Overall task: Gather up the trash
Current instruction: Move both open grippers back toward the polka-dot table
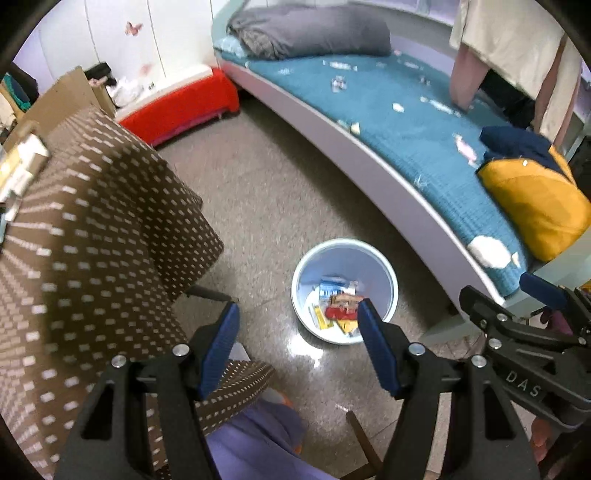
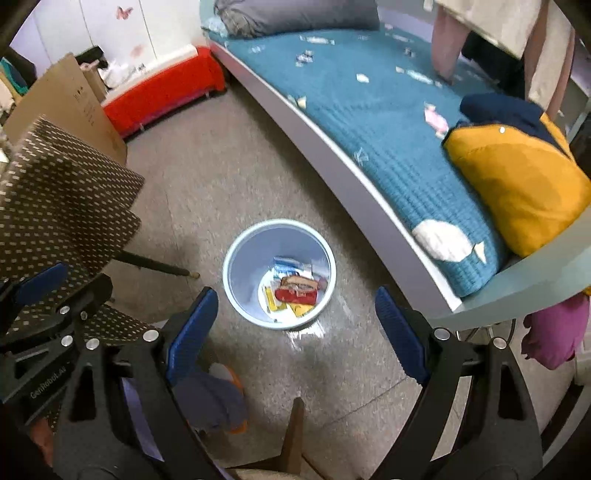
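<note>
**Both claws spread above the bin, wrappers waiting on the bed**

Starting at the far left, we are looking past a brown dotted cloth [image 1: 92, 221] that is draping over a piece of furniture, with a cardboard box [image 2: 70, 99] standing behind it and a red bench [image 1: 181, 103] sitting against the wall beyond.

We are holding the left gripper [image 1: 295, 325] over the floor with its blue pads spread wide and nothing between them. In the left wrist view its right pad is overlapping the near edge of the bin's contents, though we cannot tell its height above them.

Near the middle, the pale blue bin [image 2: 236, 254] is standing upright on the speckled floor [image 1: 258, 192], just beside the bed frame. Wrappers in the bin [image 2: 295, 290], red, yellow and blue, are lying across its bottom.

We are holding the right gripper [image 2: 295, 302] on the near side of the bin, its jaws likewise spread apart and empty.

Moving right, scattered wrappers [image 1: 397, 107] are lying on the teal blanket [image 2: 388, 122] along the bed. A grey duvet [image 1: 314, 33] is bunching at the far end, and a yellow pillow [image 2: 517, 184] is resting at the near end, with a dark blue cloth [image 2: 495, 110] touching its far side. Pale clothes [image 1: 517, 48] are hanging above the bed.
</note>
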Available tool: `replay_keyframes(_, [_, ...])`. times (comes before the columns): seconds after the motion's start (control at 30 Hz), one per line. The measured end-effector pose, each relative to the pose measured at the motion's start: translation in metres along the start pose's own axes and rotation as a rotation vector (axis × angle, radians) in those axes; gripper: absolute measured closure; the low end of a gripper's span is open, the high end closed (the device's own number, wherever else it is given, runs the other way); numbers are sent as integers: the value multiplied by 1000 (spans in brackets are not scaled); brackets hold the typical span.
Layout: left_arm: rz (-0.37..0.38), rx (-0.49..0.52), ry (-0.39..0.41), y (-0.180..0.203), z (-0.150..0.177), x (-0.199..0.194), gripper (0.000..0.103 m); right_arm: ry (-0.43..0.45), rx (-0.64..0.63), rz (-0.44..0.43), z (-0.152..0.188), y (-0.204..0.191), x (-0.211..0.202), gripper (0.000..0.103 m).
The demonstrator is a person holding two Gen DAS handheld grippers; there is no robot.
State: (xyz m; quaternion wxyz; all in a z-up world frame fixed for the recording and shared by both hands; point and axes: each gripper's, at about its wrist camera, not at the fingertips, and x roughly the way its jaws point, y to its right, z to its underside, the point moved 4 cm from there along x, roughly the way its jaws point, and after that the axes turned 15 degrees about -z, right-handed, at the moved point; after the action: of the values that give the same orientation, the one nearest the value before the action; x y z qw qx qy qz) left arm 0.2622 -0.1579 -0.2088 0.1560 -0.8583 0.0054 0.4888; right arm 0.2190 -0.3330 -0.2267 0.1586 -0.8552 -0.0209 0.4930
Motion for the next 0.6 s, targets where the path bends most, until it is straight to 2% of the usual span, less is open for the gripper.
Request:
replay_keyframes(0.33, [-7,-50,135,-39,-1,-71,38,127,-98,-27,-6,-45,-55,18])
replay_keyframes(0.6, [-47,-130,205,-82,5,-105,38,221,-177,-64,-13,-92,-83,18])
